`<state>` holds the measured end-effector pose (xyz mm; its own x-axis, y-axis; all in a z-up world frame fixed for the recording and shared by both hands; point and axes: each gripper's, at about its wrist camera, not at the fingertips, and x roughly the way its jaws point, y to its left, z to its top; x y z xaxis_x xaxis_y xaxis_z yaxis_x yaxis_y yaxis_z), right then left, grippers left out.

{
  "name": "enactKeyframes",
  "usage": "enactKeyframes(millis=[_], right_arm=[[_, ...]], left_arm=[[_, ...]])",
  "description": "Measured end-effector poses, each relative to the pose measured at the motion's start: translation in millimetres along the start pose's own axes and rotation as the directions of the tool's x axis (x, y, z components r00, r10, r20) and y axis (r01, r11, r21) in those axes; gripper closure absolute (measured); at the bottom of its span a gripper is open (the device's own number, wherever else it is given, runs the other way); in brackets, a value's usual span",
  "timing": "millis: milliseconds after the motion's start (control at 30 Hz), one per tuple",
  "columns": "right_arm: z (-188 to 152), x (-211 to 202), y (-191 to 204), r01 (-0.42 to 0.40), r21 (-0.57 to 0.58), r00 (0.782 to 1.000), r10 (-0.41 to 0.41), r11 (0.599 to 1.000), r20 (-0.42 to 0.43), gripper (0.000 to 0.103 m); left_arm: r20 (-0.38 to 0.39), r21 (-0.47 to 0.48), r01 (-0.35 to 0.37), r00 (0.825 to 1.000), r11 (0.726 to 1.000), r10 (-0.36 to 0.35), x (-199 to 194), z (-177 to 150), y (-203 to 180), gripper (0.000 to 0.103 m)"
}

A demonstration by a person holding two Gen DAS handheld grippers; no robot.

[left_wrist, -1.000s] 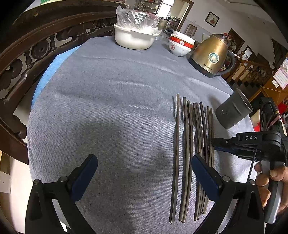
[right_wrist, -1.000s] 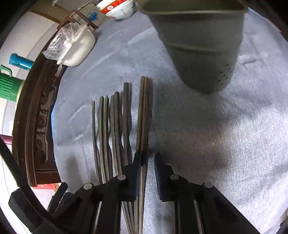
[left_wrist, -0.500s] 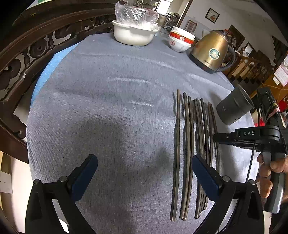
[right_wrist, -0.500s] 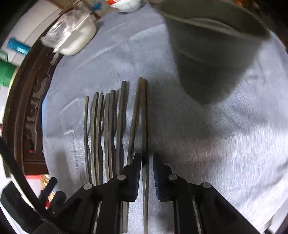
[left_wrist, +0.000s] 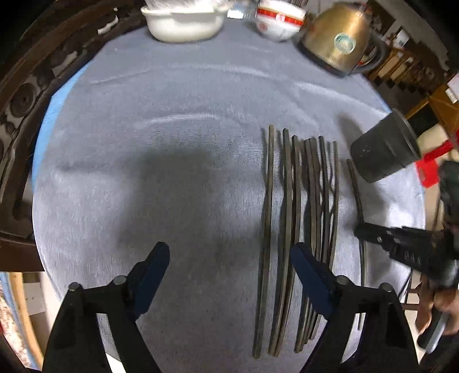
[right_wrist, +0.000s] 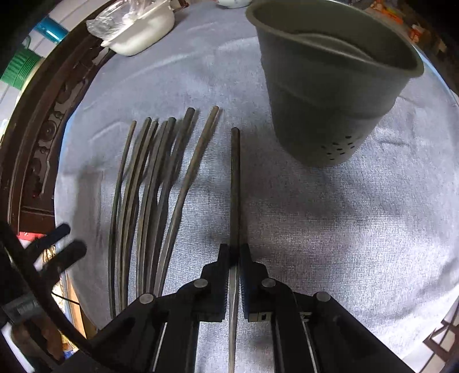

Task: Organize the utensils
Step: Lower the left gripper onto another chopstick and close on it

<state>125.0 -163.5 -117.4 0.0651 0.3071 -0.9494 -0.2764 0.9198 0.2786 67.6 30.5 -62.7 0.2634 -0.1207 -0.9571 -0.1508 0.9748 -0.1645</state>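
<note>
Several dark chopsticks [left_wrist: 301, 200] lie side by side on the grey cloth [left_wrist: 172, 143]. My right gripper [right_wrist: 234, 255] is shut on one chopstick [right_wrist: 235, 186], which sits apart to the right of the row [right_wrist: 155, 186] and points at the grey perforated holder cup [right_wrist: 324, 94]. In the left wrist view this gripper [left_wrist: 361, 229] and its chopstick [left_wrist: 355, 189] are right of the row, below the cup [left_wrist: 384, 149]. My left gripper [left_wrist: 229, 258] hangs over the row's near left part. Its jaws are closing, the leftmost chopsticks show between them, and the pads press on nothing.
At the table's far side stand a white pot [left_wrist: 183, 23] with plastic wrap, a red-and-white bowl [left_wrist: 278, 23] and a gold kettle [left_wrist: 338, 43]. A carved dark wooden frame [left_wrist: 17, 100] runs along the left. A hand [left_wrist: 441, 312] grips the right tool.
My right gripper has shut on one chopstick and drawn it rightward out of the row. My left gripper has shifted right toward the row and its jaws have narrowed.
</note>
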Motion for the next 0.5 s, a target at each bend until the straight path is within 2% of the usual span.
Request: enactKeyframes(millis=[33,100,167,233,333,400,433,500], right_arm=[[1,1,0,-0.005,0.0,1.0,0.005,1.0,0.001,0.094],[-2,2,-2,-0.022,-0.005,1.0,0.022,1.0,0.004,0.094],[-3,1,-8,-0.038,-0.003,0.999,0.038,0.999,0.005,0.094],[-5,-7,-19,-0.044,-0.01,0.999,0.044,0.999,0.002,0.094],[-5,-9,-24,-0.053,-0.023,0.999,0.052,0.998,-0.012,0.094],[-3,-9,-25,-0.054,-0.024,0.998,0.053,0.998,-0.035,0.093],[-1,-9,-25,-0.05,-0.029,0.998,0.049,0.998,-0.048,0.093],[2,-9,-24,-0.036,-0.048,0.997,0.032,0.998,-0.073,0.093]], left_arm=[[-0.027,0.003,0.004,1.0,1.0,-0.004,3,6,-3,0.031],[-0.09,0.002,0.021,0.996,1.0,-0.021,11,19,-8,0.035],[-0.135,0.003,-0.002,0.991,1.0,0.002,18,28,-13,0.047],[-0.178,0.016,-0.008,0.984,1.0,0.011,25,34,-20,0.053],[-0.237,0.036,-0.016,0.971,0.999,0.024,36,38,-28,0.059],[-0.25,0.05,-0.039,0.967,0.998,0.05,37,40,-32,0.061],[-0.259,0.074,-0.048,0.964,0.996,0.066,37,41,-36,0.065],[-0.293,0.087,-0.032,0.954,0.996,0.056,41,42,-41,0.067]])
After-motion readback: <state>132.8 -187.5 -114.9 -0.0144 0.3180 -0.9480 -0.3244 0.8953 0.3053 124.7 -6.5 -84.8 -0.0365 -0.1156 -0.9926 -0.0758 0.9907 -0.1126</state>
